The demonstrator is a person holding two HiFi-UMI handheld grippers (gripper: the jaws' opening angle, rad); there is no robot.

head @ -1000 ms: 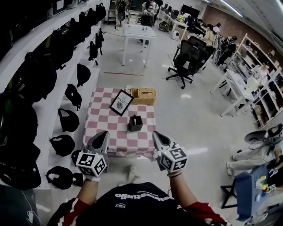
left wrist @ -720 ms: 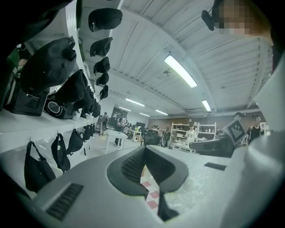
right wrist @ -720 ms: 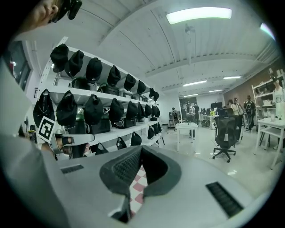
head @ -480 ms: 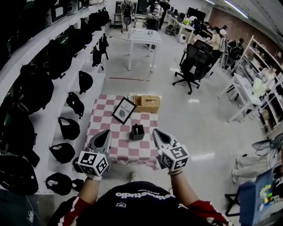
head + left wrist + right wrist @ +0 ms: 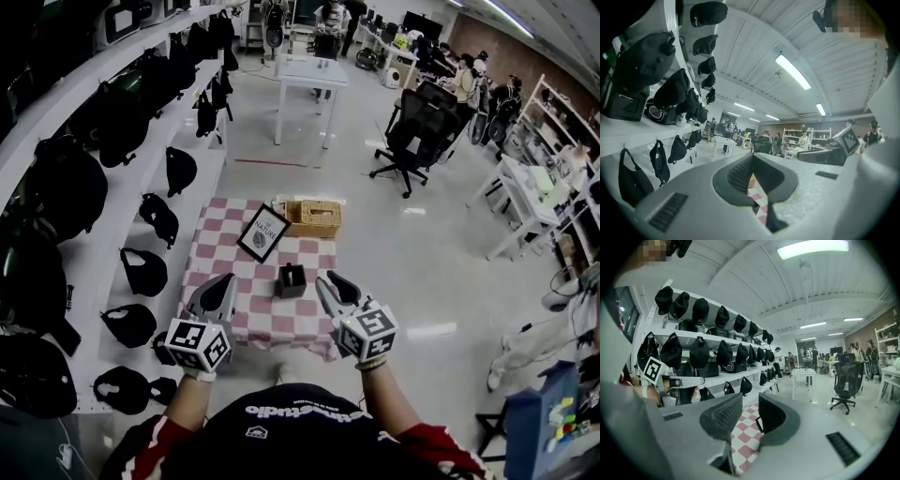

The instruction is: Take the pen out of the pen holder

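Head view showed the dark pen holder (image 5: 291,280) at mid-frame on the checkered table (image 5: 225,246), apart from both grippers; its pen was too small to make out. The left gripper (image 5: 225,280), lower left, had its jaws pressed together and empty. The right gripper (image 5: 327,280) kept its jaws slightly parted, grasping nothing.

On the table (image 5: 262,314), the pen holder (image 5: 291,280) stands toward the front. Behind it, the framed sign (image 5: 263,232) stands left of the wicker basket (image 5: 313,217).
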